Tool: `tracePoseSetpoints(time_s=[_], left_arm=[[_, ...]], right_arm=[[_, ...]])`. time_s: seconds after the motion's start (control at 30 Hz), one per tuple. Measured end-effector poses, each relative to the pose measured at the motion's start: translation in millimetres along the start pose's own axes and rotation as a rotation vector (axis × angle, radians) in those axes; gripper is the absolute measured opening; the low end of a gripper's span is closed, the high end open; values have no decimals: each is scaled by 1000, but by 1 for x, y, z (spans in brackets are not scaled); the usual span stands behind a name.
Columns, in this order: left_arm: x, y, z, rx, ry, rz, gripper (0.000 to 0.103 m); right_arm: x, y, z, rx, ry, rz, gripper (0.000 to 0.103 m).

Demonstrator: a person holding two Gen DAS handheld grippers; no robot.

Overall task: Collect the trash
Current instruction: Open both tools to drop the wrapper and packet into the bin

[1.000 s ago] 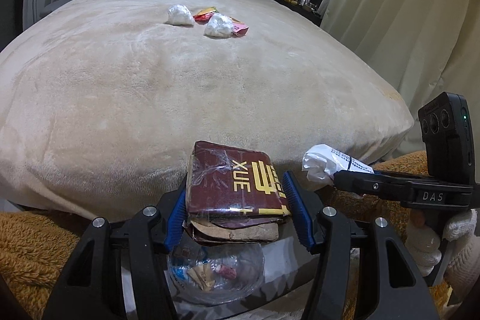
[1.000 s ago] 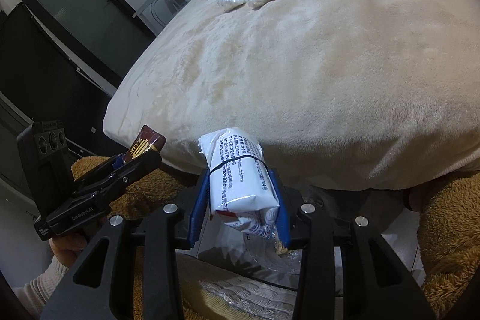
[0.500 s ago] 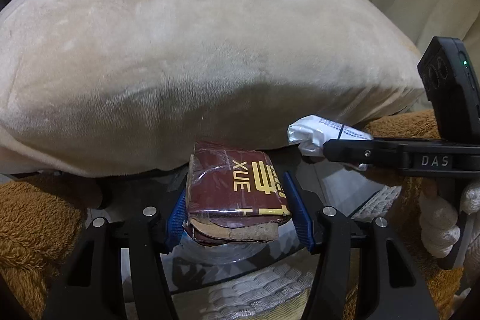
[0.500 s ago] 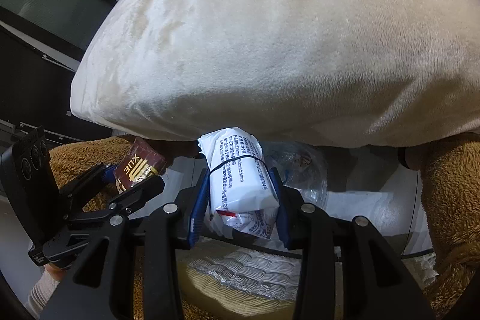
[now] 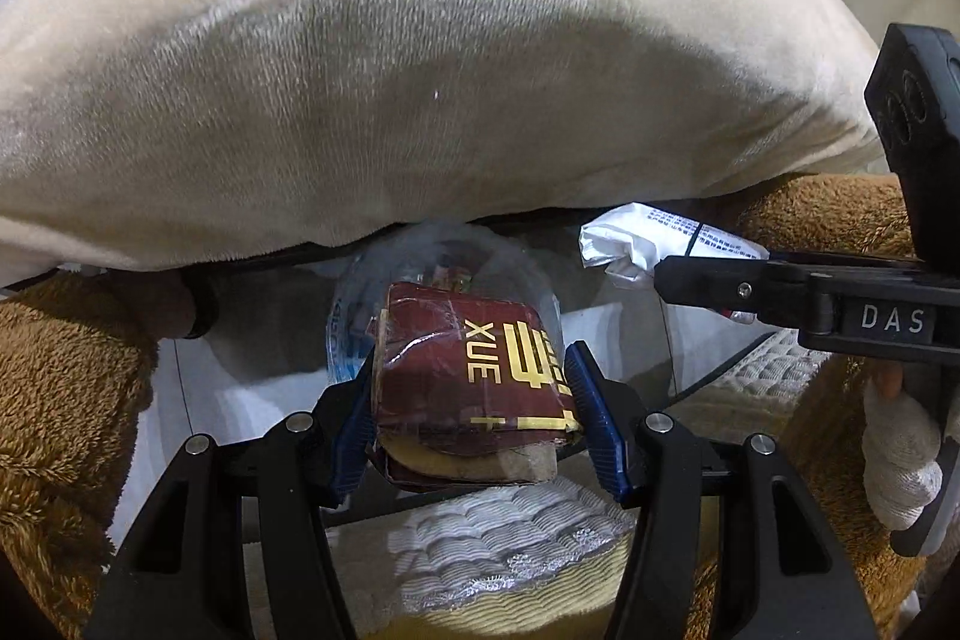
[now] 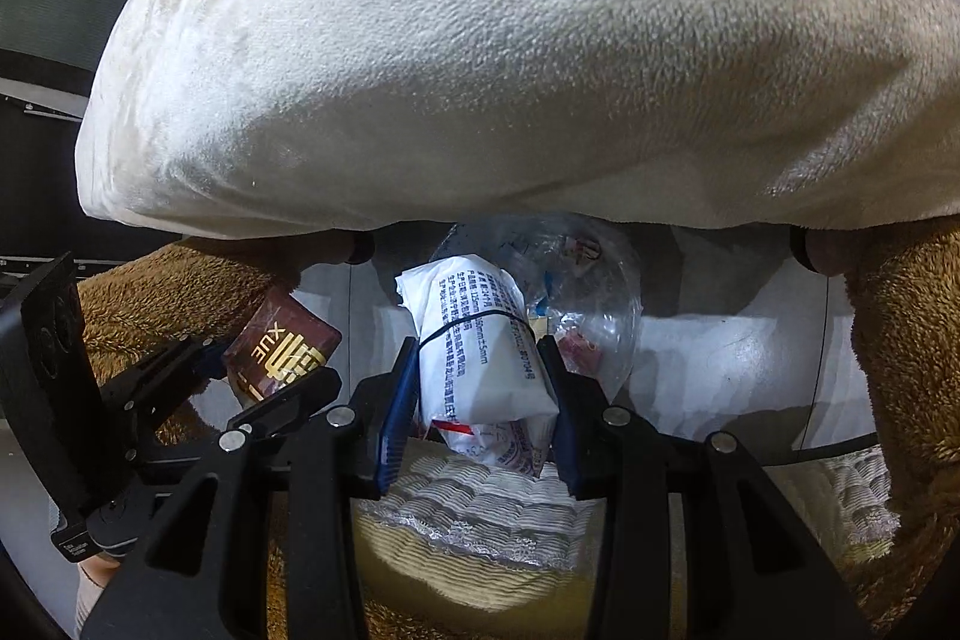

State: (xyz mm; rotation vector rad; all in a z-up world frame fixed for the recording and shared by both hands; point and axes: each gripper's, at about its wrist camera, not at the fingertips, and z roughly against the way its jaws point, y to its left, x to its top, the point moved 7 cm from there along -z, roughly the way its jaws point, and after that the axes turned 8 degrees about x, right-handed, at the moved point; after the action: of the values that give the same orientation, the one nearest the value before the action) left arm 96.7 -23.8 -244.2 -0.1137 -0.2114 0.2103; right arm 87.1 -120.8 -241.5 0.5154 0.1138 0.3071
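My left gripper [image 5: 474, 388] is shut on a crushed dark red box with gold "XUE" lettering [image 5: 474, 370]; it also shows in the right wrist view [image 6: 282, 340]. My right gripper [image 6: 480, 376] is shut on a white printed wrapper [image 6: 480, 340], also seen in the left wrist view [image 5: 648, 244]. Both grippers hang low at the foot of the bed, over a clear plastic bag [image 6: 588, 304] holding scraps, which also shows behind the box in the left wrist view [image 5: 432, 274].
The cream blanket of the bed [image 5: 420, 40] bulges overhead in both views. Brown fleece-clad legs [image 6: 900, 370] stand on either side. A white quilted mat with lace edge [image 6: 480, 496] lies on the pale floor [image 6: 720, 352] below.
Both grippers have dropped from above the bed top down to its foot edge, still holding their items. The clear bag has come into view under them; the trash on the bed has left view.
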Motion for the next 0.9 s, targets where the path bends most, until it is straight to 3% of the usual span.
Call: tracePoseSetpoints(time_s=[0.4,0.63,0.73,0.77,0.9], left_arm=[[-9,-6,-12,19,77,-19,58],[-11,-8,-10,22,83,-19,58],[-10,-6,-11,30,91,-12,61],[-9,-5,-11,31,88,-8,67],[-7,-4,-9,29,78,-2,68]], right_arm=[[-2,-1,-26,-48,96,-40,40],[0,4,-29,-50,97,-33,41],[1,5,-29,-45,96,-43,53],[1,4,-29,-46,95,-48,54],[3,0,-24,-51,78,-61,54]])
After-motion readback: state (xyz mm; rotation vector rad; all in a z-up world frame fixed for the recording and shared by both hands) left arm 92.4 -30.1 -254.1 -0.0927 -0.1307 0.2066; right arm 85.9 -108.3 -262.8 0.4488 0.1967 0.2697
